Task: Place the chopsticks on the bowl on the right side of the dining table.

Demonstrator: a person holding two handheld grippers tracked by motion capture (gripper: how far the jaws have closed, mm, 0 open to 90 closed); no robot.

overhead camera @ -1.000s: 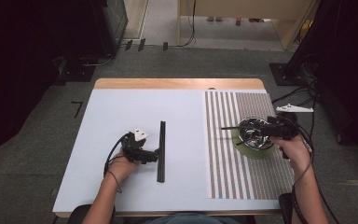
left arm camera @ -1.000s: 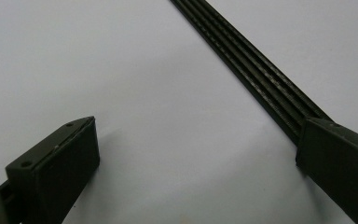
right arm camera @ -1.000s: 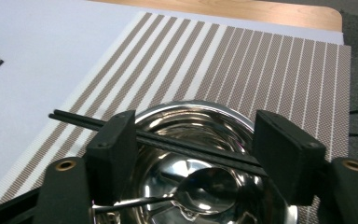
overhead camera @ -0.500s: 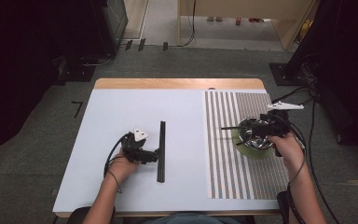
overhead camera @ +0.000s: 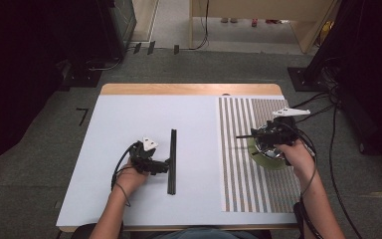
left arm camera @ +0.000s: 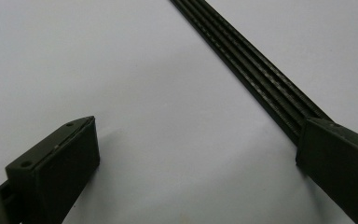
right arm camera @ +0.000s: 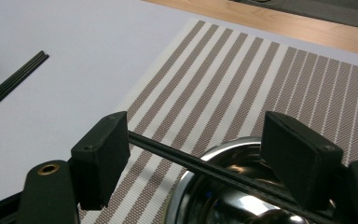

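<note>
Right gripper (overhead camera: 264, 138) sits over the shiny metal bowl (overhead camera: 271, 144), jaws wide and just been opening further; a thin black stick (right arm camera: 205, 167) runs across the gap between them, resting on the bowl rim, pads not pressing it. In the high view that stick pokes out to the left of the bowl over the striped placemat (overhead camera: 243, 164). Bowl stands on a green plate (overhead camera: 271, 162), plate on the placemat at the right side of the surface (overhead camera: 129, 114). Left gripper (overhead camera: 165, 166) lies low on the white sheet, jaws wide apart: the left gripper view shows one pad (left arm camera: 60, 163) on bare sheet, the other pad up against the flat black ribbed strip (left arm camera: 261, 74), probably touching its edge, hard to be sure from this angle. Nothing clamped on that side. The strip lies along the sheet, roughly mid-surface, running away from the person, well apart from the bowl. Wooden edge of the surface shows at the far side.
</note>
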